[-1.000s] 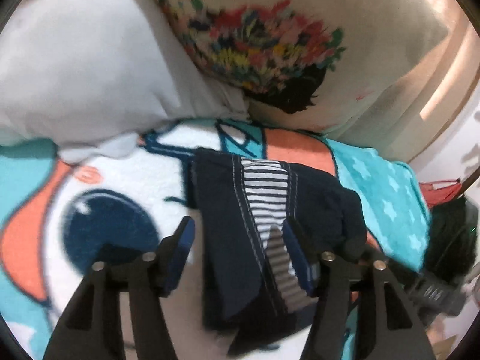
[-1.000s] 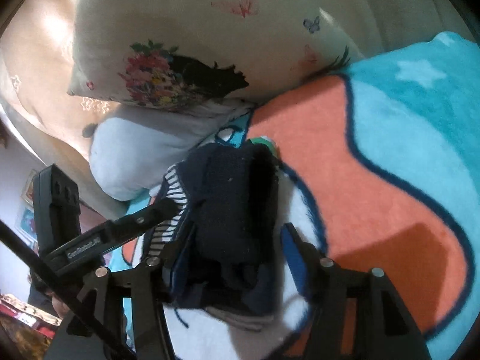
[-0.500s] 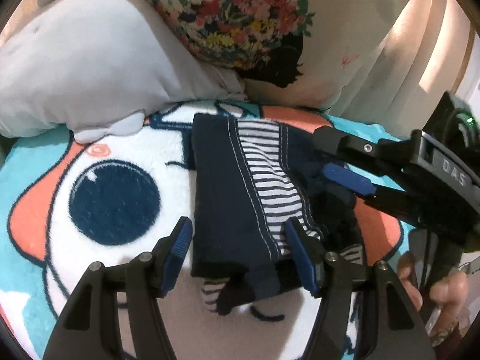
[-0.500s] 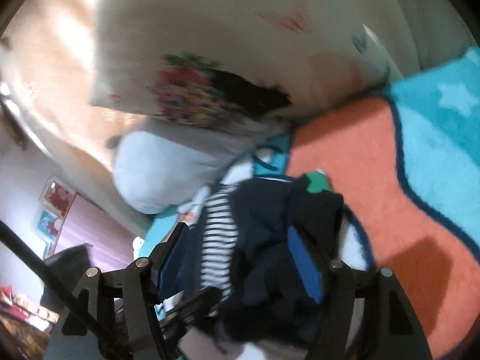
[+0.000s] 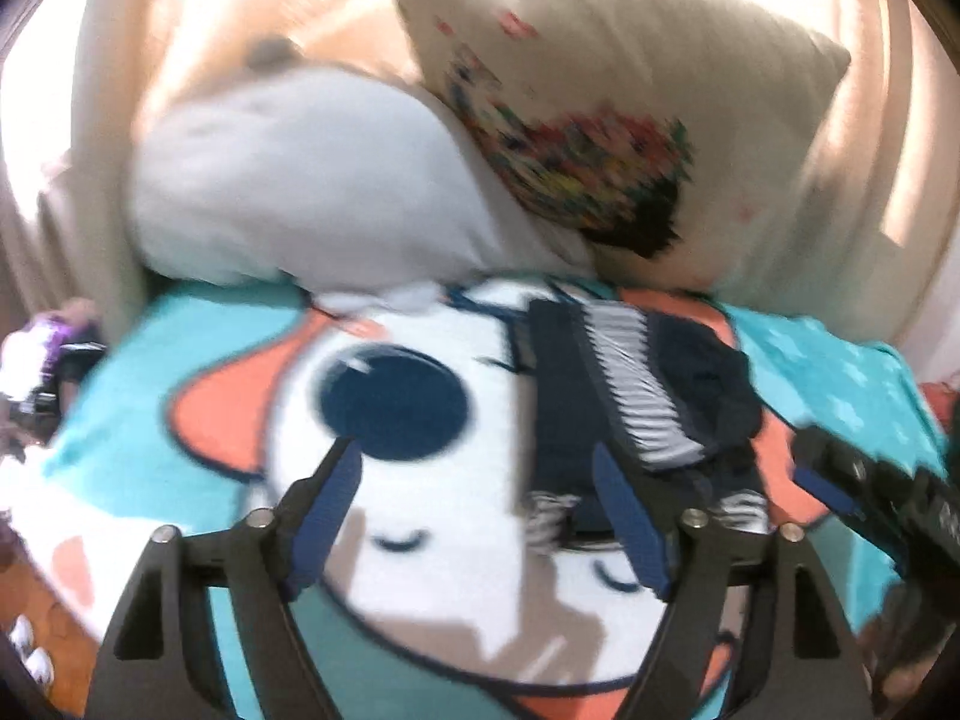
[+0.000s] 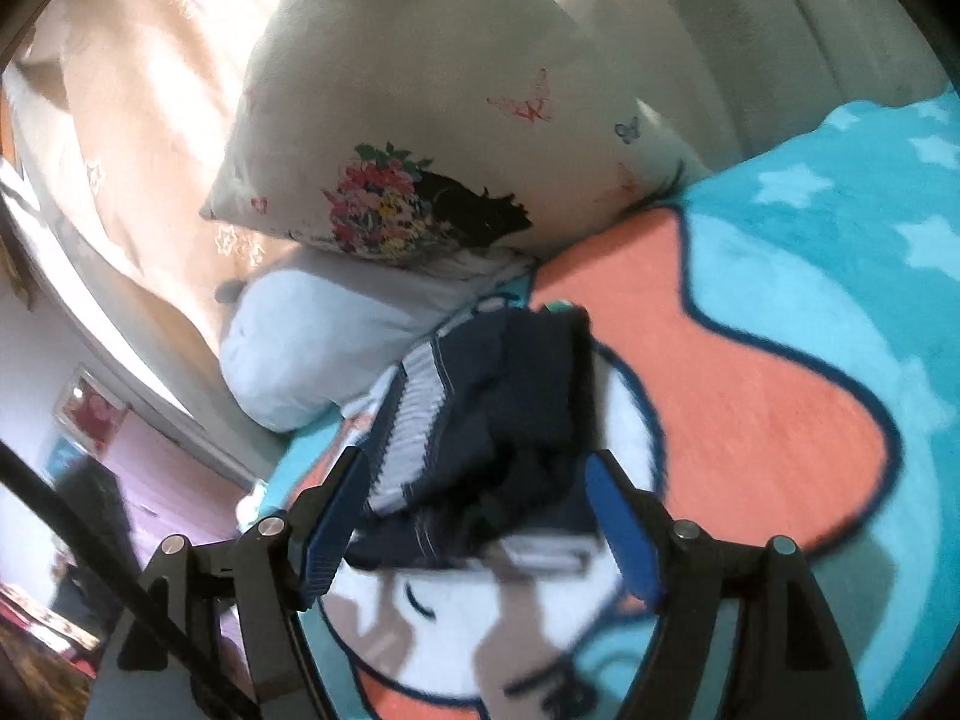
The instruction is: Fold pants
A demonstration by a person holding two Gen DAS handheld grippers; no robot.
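Pants [image 5: 630, 402], navy with a striped white panel, lie folded into a compact bundle on a cartoon-print blanket [image 5: 420, 540] in teal, orange and white. In the left wrist view the bundle sits ahead and to the right of the left gripper [image 5: 480, 510], whose blue-padded jaws stand wide apart with nothing between them. The bundle's near edge shows behind the gripper's right finger, but blur hides whether they touch. In the right wrist view the same pants [image 6: 480, 432] lie just ahead of the right gripper [image 6: 474, 516], between the lines of its two fingers, and its jaws too are spread wide and empty.

Beyond the pants, a grey pillow [image 5: 312, 192] and a floral cushion [image 5: 600, 120] lean against pale curtains.

The fold looks nearly complete, though the top layer is rumpled and striped cuffs poke out at the near edge. To finish well, it would help to press the layers flat, tuck the loose cuffs under, square the edges, and lift both grippers straight away so no fabric drags.
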